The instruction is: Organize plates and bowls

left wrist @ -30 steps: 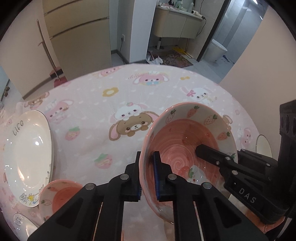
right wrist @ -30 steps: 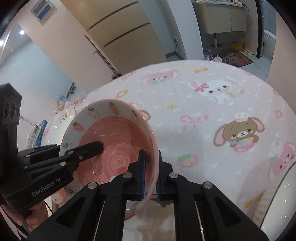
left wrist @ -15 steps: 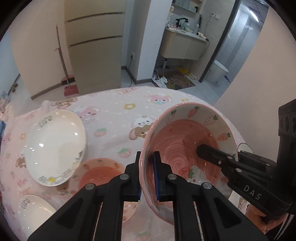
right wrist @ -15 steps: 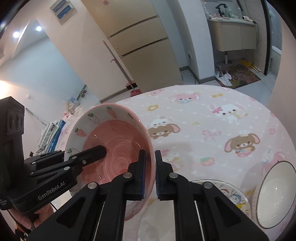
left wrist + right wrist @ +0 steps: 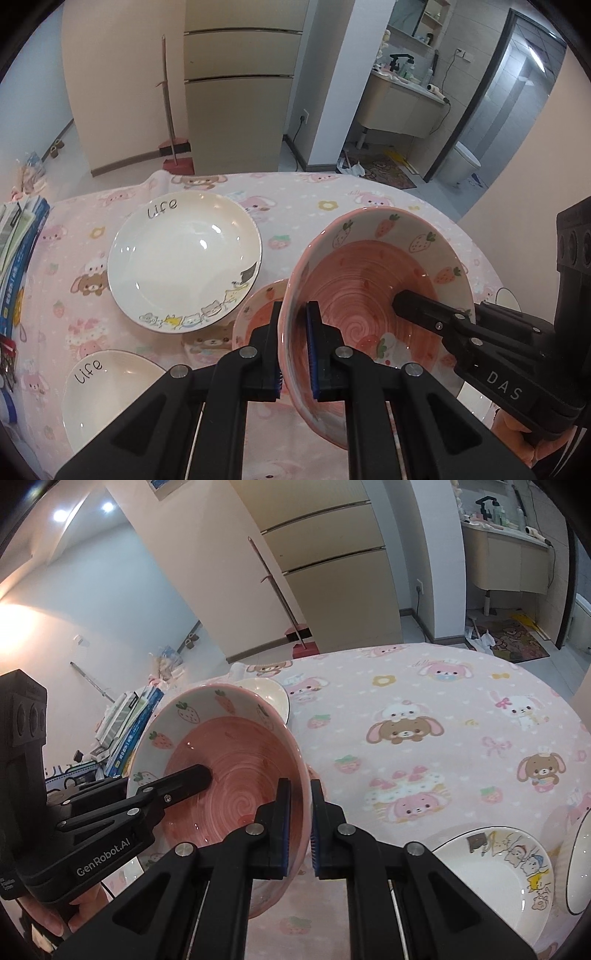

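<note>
A pink bowl [image 5: 373, 280] with strawberries and carrots on its inner wall hangs above the table, gripped from both sides. My left gripper [image 5: 295, 314] is shut on its left rim, one pad inside and one outside. My right gripper [image 5: 300, 790] is shut on the opposite rim in the same way. In the left wrist view, one of the right gripper's fingers [image 5: 417, 306] lies inside the bowl. A second pink bowl [image 5: 258, 314] sits on the table, partly hidden behind the held one. Two white "Life" plates [image 5: 184, 254] [image 5: 107, 398] lie to the left.
The round table wears a pink cartoon cloth [image 5: 424, 746]. Near its front right lie a white plate with cartoon figures [image 5: 487, 871] and a dark-rimmed white bowl [image 5: 580, 867]. Books [image 5: 18, 258] are stacked off the left edge. A hand [image 5: 48, 919] holds the left gripper.
Both grippers have lifted the pink bowl and carried it to the left, over towards the second pink bowl. More of the table and the white plates has come into view.
</note>
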`<state>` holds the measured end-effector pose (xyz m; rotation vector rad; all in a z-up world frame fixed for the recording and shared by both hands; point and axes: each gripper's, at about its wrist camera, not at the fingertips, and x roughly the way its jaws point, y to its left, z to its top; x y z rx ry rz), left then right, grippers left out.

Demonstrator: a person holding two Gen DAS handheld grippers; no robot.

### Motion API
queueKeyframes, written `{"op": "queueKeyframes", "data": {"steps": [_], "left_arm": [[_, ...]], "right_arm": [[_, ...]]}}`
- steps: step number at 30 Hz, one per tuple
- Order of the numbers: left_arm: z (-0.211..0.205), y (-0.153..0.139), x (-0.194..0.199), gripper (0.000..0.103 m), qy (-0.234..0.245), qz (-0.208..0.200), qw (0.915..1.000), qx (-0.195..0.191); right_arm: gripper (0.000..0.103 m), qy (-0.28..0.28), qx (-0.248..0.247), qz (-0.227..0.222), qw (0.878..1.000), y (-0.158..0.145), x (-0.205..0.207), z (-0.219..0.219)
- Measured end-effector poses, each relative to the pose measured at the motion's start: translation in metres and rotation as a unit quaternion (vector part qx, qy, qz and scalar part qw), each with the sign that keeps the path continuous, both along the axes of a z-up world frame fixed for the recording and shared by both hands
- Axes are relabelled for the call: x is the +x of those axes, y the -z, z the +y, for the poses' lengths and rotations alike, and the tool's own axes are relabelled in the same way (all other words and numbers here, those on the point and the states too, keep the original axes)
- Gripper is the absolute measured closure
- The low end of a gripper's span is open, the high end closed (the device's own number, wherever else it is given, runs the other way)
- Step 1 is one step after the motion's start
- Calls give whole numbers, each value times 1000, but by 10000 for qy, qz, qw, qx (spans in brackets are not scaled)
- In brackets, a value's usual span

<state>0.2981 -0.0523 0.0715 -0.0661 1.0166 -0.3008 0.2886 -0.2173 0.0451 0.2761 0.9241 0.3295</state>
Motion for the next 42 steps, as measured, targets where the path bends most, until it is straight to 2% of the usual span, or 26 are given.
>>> {"op": "queueKeyframes", "data": {"steps": [16, 24, 31, 38, 42], "left_arm": [[18, 63, 21, 92, -97, 644, 9979, -47], [26, 80, 26, 92, -133, 863, 9961, -141], [20, 80, 24, 91, -134, 879, 9960, 26], [24, 77, 23, 91, -207, 959, 9951, -102], [23, 70, 20, 91, -219, 907, 9956, -49]], "right_arm": [[94, -48, -100, 623, 9980, 43, 26, 22], [94, -70, -192, 711, 9973, 52, 31, 28], [96, 13, -248, 708, 9972, 53, 30, 25], [97, 3, -269, 727, 9970, 51, 29, 24], [97, 57, -386, 685, 9969, 49, 27, 24]]}}
